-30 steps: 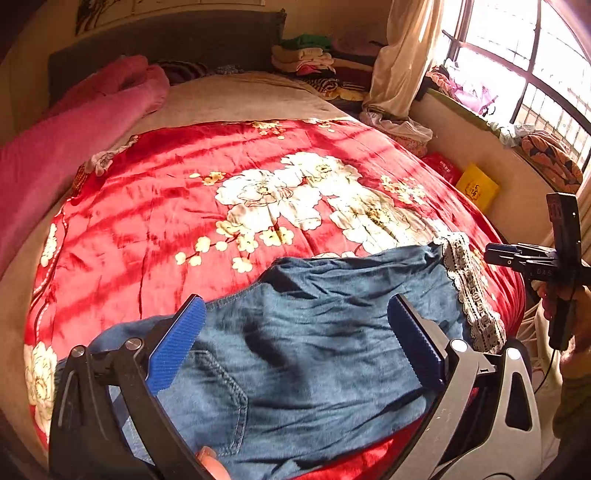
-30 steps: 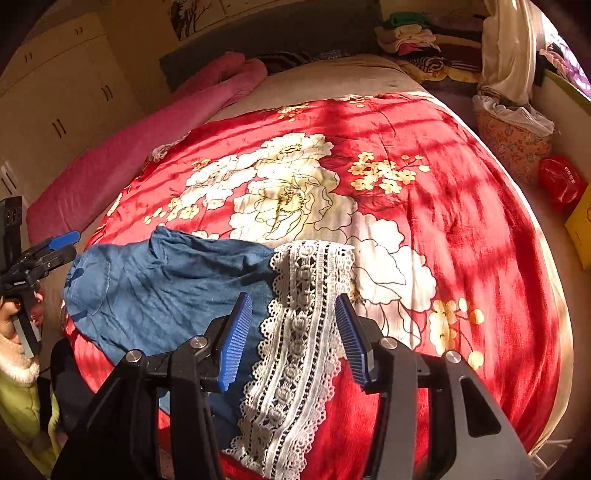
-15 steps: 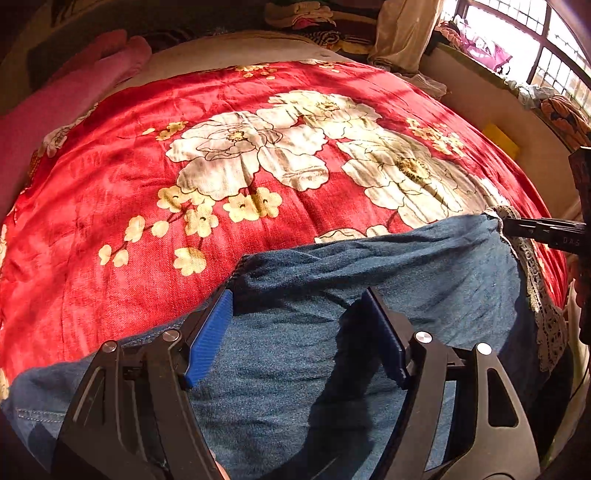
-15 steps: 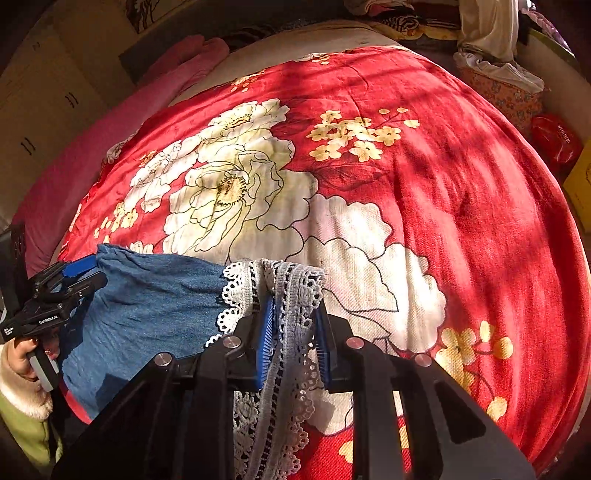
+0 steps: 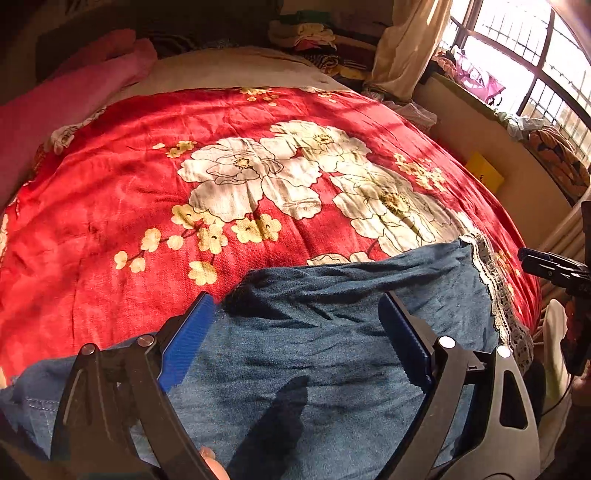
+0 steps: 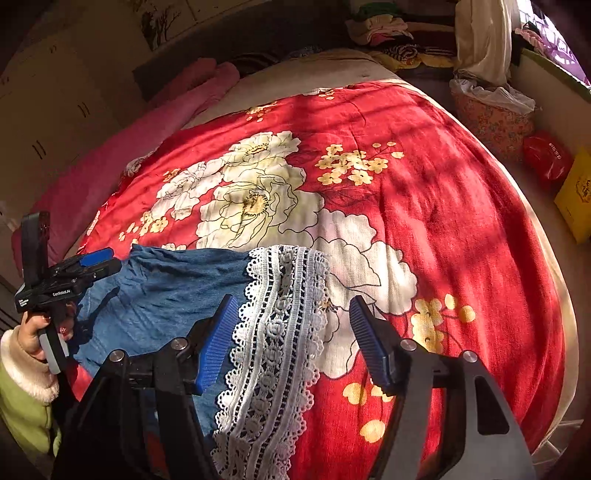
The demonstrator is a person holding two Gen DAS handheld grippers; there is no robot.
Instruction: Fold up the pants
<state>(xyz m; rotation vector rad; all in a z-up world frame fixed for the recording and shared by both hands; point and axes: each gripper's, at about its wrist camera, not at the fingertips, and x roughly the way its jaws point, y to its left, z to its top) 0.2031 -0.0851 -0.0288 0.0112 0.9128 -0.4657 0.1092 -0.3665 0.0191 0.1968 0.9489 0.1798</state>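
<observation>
Looking down both wrist cameras, we find one pair of denim pants (image 5: 332, 350) lying across the near edge of the bed, on the red flowered blanket (image 5: 147, 184). We take it to be spread flat there so its edges can be caught for a fold. One end carries a white lace trim (image 6: 280, 332), and that end lies to our right.

Our left gripper (image 5: 295, 332) hangs over the middle of the denim. Its jaws have just been widening and now stand far apart; the cloth lies under and between the blue pads (image 5: 184, 339), but nothing is pinched. We judge it is placed there to catch the upper edge of the fabric.

Our right gripper (image 6: 291, 339) straddles the lace. Its jaws have also just been opening, and the trim runs loose between them without either pad pressing on it. We read that as a release, or a fresh lining-up for a better hold; we cannot say which.

By count: one pair of pants, one lace band in view, two grippers, one red blanket, one pink blanket (image 5: 66, 99) along the far left side. One hand (image 6: 33, 332) in a cream cuff shows on the left tool's handle. A stack of folded clothes (image 6: 380, 29) sits beyond the bed; we cannot count its pieces.
</observation>
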